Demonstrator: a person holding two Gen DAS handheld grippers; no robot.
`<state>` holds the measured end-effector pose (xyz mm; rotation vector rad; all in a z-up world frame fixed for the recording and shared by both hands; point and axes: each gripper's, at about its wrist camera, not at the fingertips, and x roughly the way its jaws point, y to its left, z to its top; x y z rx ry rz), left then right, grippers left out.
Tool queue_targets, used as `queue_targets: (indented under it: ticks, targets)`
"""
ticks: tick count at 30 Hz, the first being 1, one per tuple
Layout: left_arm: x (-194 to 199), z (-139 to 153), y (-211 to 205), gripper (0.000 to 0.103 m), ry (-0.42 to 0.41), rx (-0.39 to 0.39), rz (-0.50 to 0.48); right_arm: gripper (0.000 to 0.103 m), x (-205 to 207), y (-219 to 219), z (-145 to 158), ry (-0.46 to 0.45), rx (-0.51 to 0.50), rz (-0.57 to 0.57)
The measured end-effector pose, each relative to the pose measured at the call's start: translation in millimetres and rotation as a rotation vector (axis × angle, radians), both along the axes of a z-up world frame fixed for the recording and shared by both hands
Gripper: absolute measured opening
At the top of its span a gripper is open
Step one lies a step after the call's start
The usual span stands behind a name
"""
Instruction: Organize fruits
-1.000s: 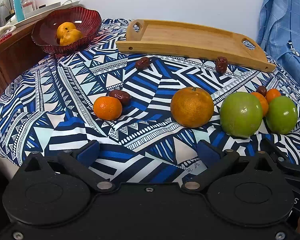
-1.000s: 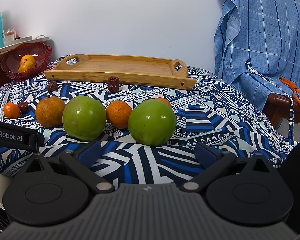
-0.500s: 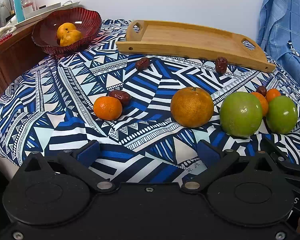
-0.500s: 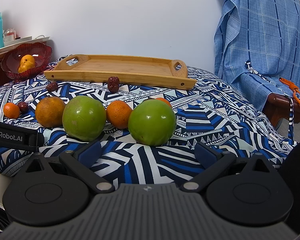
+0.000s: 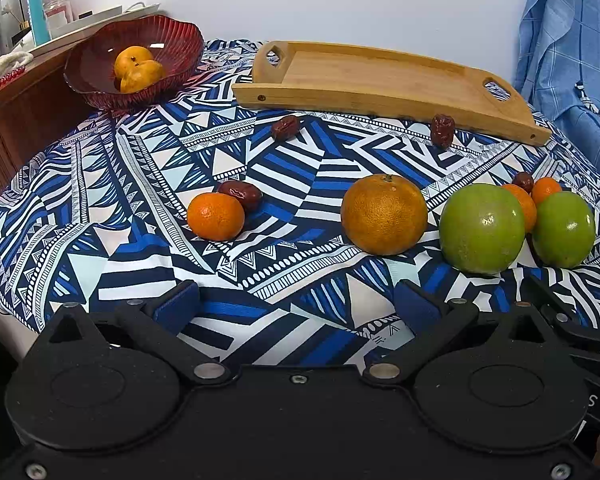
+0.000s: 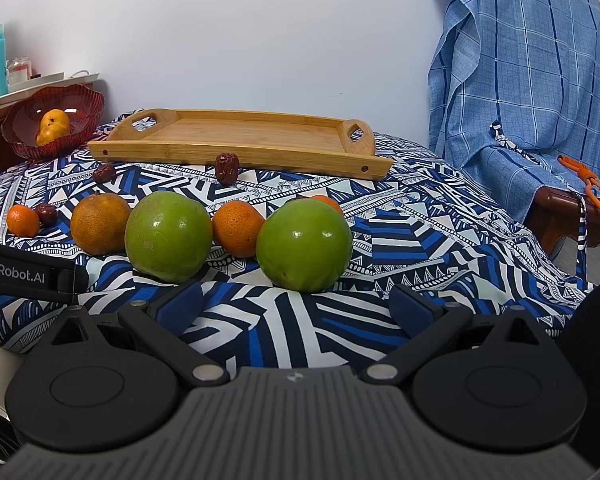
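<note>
Red bowl (image 5: 100,80): far left at the back, with two yellow-orange fruits (image 5: 138,70) inside.
Small orange (image 5: 216,216): on the blue patterned cloth (image 5: 140,248), with a dark red date (image 5: 242,194) touching it from behind.
Wooden tray (image 5: 380,76): at the back in the middle, with nothing on it. Two more dates (image 5: 286,128) lie on the cloth just in front of it.
Big orange (image 5: 384,214): in the middle of the cloth, stem up.
Left tongs (image 5: 296,304): wide open, holding nothing, low over the near edge of the cloth.
Green fruit (image 6: 168,236): just right of the big orange.
Second small orange (image 6: 236,228): sits behind and between the two green ones.
Second green fruit (image 6: 304,246): right end of the row, close in front of the right tongs.
Right tongs (image 6: 296,310): wide open too, holding nothing.
Blue checked cloth (image 6: 520,72): hangs over a chair on the far right.
</note>
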<state>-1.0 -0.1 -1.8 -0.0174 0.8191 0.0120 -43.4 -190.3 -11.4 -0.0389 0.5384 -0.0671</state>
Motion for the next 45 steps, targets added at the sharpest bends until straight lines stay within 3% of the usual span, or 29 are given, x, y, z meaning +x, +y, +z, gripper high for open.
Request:
queue_targets:
  ticks: [20,23,29,32,36,45]
  targets:
    - [-7.2,5.6,-0.8,0.102,-0.065,0.002,-0.003,0.103,0.7,-4.1,1.3,0.003,0.033,0.004]
    - [-8.3,11.1,2.0,0.097,-0.079,-0.032,-0.019,0.103,0.1,-6.9,5.9,-0.005,0.057,0.016]
    - [-7.0,25.8,-2.2,0.087,-0.147,-0.064,-0.093,0.092,5.1,-14.7,16.4,-0.014,0.083,0.037]
    - [-2.7,27.0,-6.5,0.077,-0.153,-0.078,-0.116,0.086,9.5,-18.8,21.8,-0.013,0.08,0.057]
    - [1.7,23.9,-9.1,0.051,-0.133,-0.099,-0.132,0.079,17.1,-25.1,21.8,0.012,0.072,0.065]
    - [9.8,16.8,-10.3,0.05,-0.114,-0.158,-0.142,0.075,28.8,-35.4,14.5,0.046,0.161,0.062]
